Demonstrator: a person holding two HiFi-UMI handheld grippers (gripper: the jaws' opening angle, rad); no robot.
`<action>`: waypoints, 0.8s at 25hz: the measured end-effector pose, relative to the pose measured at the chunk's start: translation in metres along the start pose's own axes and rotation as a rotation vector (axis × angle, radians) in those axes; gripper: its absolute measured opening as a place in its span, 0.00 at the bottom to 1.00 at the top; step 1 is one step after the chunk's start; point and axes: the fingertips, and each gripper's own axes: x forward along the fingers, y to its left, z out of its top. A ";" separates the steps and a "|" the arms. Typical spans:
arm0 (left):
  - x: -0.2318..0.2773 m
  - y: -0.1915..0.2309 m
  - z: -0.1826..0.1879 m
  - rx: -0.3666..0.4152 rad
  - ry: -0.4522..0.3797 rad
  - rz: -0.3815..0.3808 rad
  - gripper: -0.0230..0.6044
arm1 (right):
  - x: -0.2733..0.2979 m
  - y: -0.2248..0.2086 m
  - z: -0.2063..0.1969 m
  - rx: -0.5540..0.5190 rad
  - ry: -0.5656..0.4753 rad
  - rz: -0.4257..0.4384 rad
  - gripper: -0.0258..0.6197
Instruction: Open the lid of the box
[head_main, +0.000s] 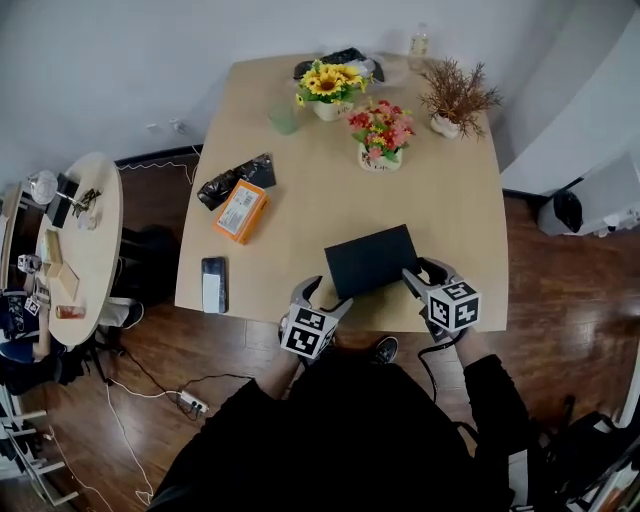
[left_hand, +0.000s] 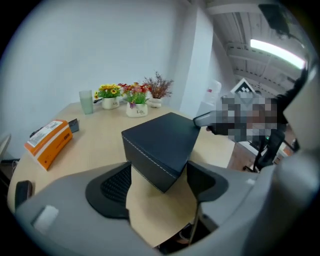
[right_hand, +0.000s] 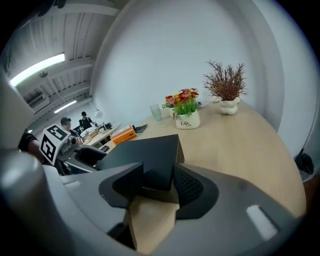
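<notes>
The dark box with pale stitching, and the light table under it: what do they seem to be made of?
The dark rectangular box: probably leather-look covering over stiff board, matte; pale stitch line along its edge. The light table: wood or wood-look laminate, smooth, pale wood colour.

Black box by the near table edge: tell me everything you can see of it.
The black box is matte and leather-like, with pale stitching along its edges and its lid shut. It lies flat, slightly turned, on the wooden table near its front edge. One near corner sits between the open jaws of the left gripper; the right gripper grips the other near corner.
</notes>
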 end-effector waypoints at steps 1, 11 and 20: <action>-0.003 0.007 -0.002 -0.030 -0.004 0.007 0.57 | -0.001 0.004 -0.003 0.008 0.002 0.000 0.33; -0.008 0.007 0.012 0.002 -0.049 0.003 0.42 | -0.006 0.018 -0.012 0.173 -0.022 -0.054 0.25; -0.011 0.008 0.014 -0.010 -0.046 0.029 0.39 | -0.009 0.017 -0.014 0.173 0.022 -0.143 0.21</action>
